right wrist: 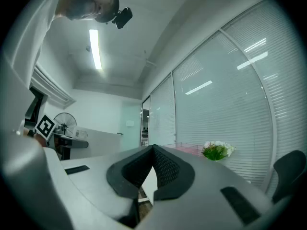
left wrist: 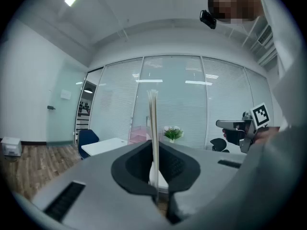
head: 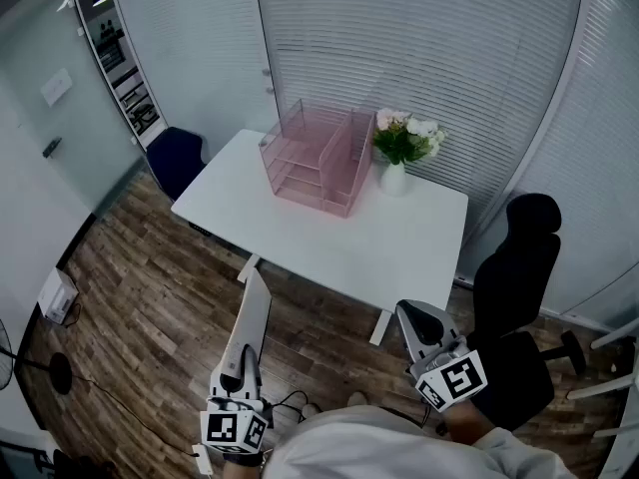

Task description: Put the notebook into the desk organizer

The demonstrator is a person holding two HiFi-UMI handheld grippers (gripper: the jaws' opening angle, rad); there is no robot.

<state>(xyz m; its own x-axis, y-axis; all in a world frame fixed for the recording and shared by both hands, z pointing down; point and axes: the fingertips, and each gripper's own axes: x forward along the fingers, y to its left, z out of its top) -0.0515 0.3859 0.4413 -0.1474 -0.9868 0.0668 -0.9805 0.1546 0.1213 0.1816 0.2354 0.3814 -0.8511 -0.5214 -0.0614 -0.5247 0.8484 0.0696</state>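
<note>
Open tabletop [head: 399, 239]; vase [head: 393, 177] beside organizer [head: 312, 160]

Left gripper [head: 241, 372] clamps notebook [head: 252, 312]; right gripper [head: 409, 313] shut, seemingly empty.

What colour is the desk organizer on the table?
The desk organizer is translucent pink, clearest in head view.

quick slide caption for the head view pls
The left gripper grips the notebook on edge, the right gripper is shut and empty, before the white table with the pink desk organizer.
</note>
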